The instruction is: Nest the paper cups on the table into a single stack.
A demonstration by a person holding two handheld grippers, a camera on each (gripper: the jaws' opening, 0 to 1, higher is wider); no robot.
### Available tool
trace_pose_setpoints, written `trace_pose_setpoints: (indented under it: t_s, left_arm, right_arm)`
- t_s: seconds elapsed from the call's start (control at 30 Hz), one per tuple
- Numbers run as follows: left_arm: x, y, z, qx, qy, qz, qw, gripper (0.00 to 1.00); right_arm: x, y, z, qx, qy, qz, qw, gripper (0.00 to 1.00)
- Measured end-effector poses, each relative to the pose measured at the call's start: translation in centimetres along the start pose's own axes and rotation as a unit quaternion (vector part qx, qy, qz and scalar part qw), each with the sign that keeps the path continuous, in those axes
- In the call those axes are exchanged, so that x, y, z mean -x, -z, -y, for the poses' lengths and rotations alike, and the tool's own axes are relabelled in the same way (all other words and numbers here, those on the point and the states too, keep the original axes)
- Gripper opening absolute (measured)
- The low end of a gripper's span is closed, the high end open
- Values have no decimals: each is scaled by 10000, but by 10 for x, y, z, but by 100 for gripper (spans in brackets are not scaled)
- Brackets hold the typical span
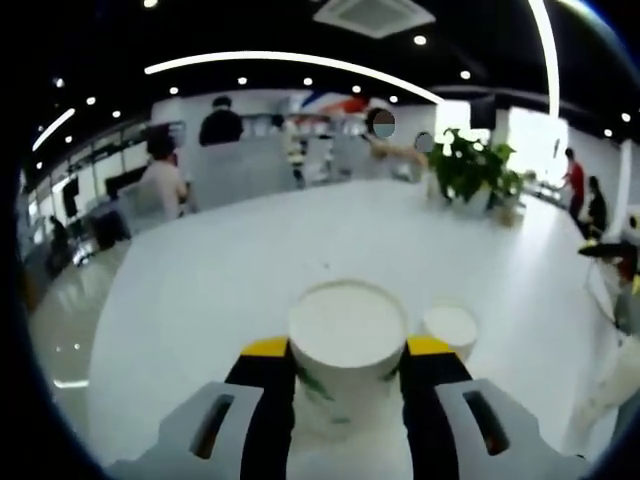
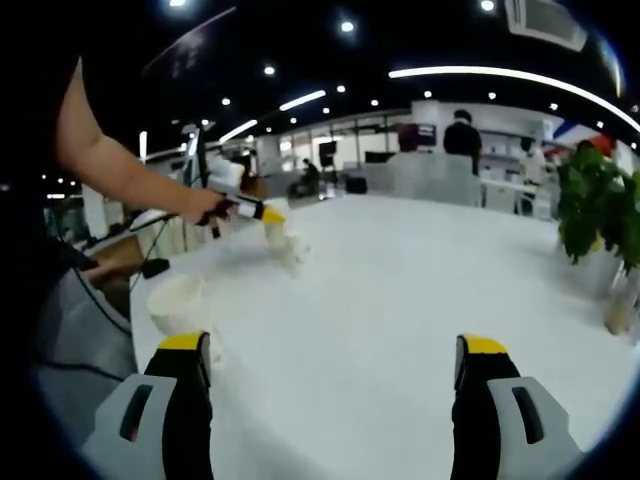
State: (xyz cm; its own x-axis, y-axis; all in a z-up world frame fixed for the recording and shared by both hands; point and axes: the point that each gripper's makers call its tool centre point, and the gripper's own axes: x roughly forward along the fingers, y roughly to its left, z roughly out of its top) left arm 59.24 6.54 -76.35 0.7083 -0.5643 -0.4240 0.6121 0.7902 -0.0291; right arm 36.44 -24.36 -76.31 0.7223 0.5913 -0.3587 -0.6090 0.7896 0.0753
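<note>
A long white table (image 1: 250, 260) runs toward the back of an open office, its glossy top catching the ceiling lights. A leafy green potted plant (image 1: 468, 168) stands near its far end; in the right gripper view a plant (image 2: 600, 215) sits at the table's right edge. Beyond the table, a person in a dark top (image 1: 221, 124) and a person in a light top (image 1: 160, 180) are seen from behind, and a person in red (image 1: 574, 180) stands off to the right. A curved light strip (image 1: 290, 62) arcs across the dark ceiling beside an air-conditioning vent (image 1: 372, 14)
</note>
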Motion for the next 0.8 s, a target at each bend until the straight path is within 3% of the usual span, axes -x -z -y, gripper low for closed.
trace_pose_setpoints:
  t_s: [0.47, 0.8]
  left_arm:
    - [14, -48, -13, -175, 36, 56, 9998, 39]
    - [23, -70, -9, -335, 160, 60, 9993, 39]
  right_arm:
    - [-4, -6, -1, 71, -51, -3, 10000, 100]
    - [-5, -9, -1, 114, -66, -16, 9999, 100]
